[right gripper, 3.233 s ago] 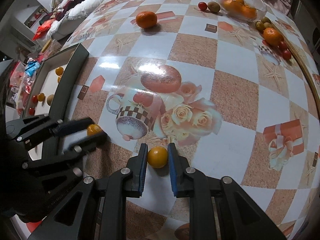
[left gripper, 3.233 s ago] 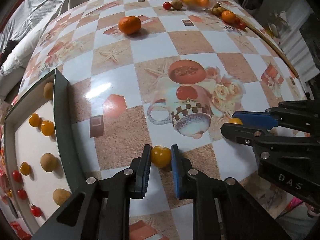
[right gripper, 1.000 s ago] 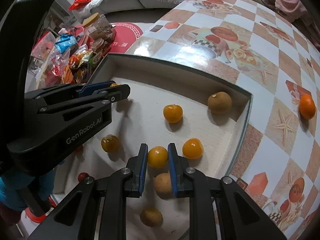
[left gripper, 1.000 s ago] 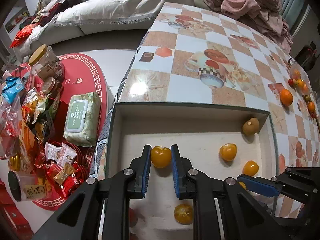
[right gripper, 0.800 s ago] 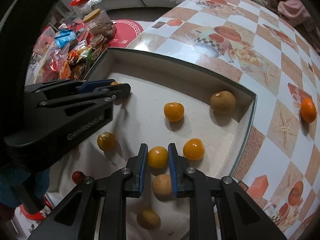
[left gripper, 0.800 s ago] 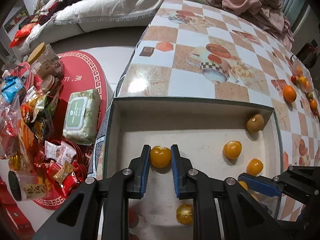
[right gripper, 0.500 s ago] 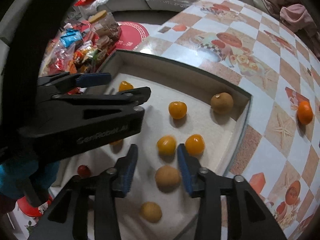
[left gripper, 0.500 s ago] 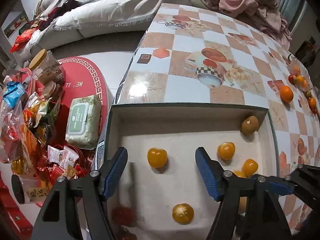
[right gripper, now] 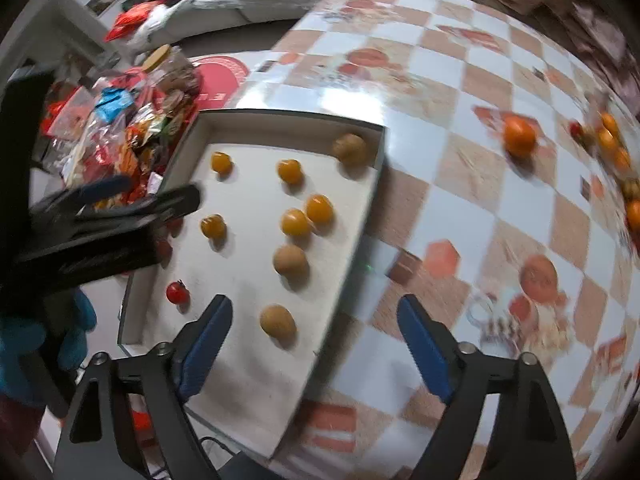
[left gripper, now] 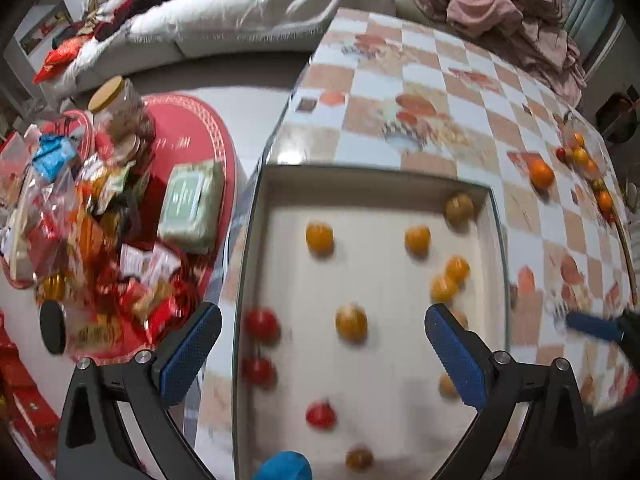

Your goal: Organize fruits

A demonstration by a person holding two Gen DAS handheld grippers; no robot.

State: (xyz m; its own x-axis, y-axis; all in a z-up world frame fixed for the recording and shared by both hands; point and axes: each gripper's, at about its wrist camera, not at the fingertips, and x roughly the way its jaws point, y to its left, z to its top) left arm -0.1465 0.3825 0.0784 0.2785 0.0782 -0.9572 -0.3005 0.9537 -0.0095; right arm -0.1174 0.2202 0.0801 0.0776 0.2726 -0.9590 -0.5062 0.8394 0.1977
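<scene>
A shallow white tray (left gripper: 384, 376) (right gripper: 372, 136) with a dark rim lies at the table's corner. It holds several yellow-orange fruits, brown round fruits and red cherry tomatoes. The yellow fruit (left gripper: 319, 237) at the tray's far left and another (right gripper: 295, 222) near its right side lie loose. My left gripper (left gripper: 320, 344) is open and empty above the tray; it also shows in the right wrist view (right gripper: 160, 196). My right gripper (right gripper: 312, 344) is open and empty over the tray's right edge.
An orange (left gripper: 541, 173) (right gripper: 519, 136) lies on the checkered tablecloth (right gripper: 460, 92). More fruit (left gripper: 584, 160) sits at the far right edge. Snack packets (left gripper: 92, 224) and a wipes pack (left gripper: 191, 204) crowd a red stool left of the table.
Both grippers opened wide, released their yellow fruits into the tray and pulled back and up. The right gripper swung to the right, toward the table.
</scene>
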